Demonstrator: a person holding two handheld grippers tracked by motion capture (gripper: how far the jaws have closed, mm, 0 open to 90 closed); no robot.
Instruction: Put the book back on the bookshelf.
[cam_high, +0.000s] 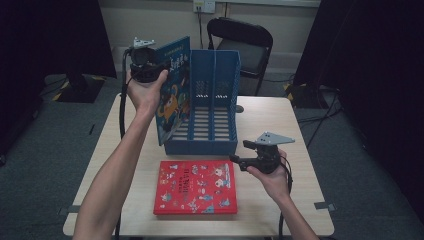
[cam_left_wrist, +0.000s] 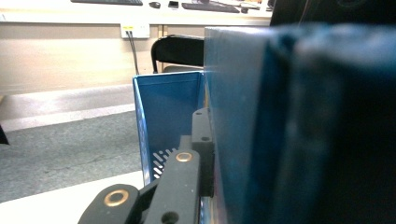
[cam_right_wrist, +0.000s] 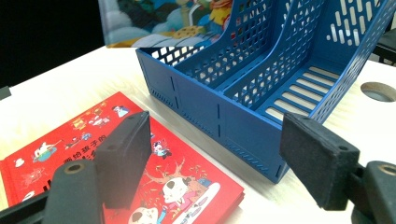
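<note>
Holding the blue book upright in my left tool, clenched on its top edge, I have it at the left wall of the blue file rack, its lower corner near the rack's front left corner at about 7 o'clock. The book's long axis runs front to back, parallel to the rack's slots, which lie toward 3 o'clock of it, so I judge a short shift right would bring it over the first slot. My right tool hovers released above the surface, with the red book lying flat at its 9 o'clock.
</note>
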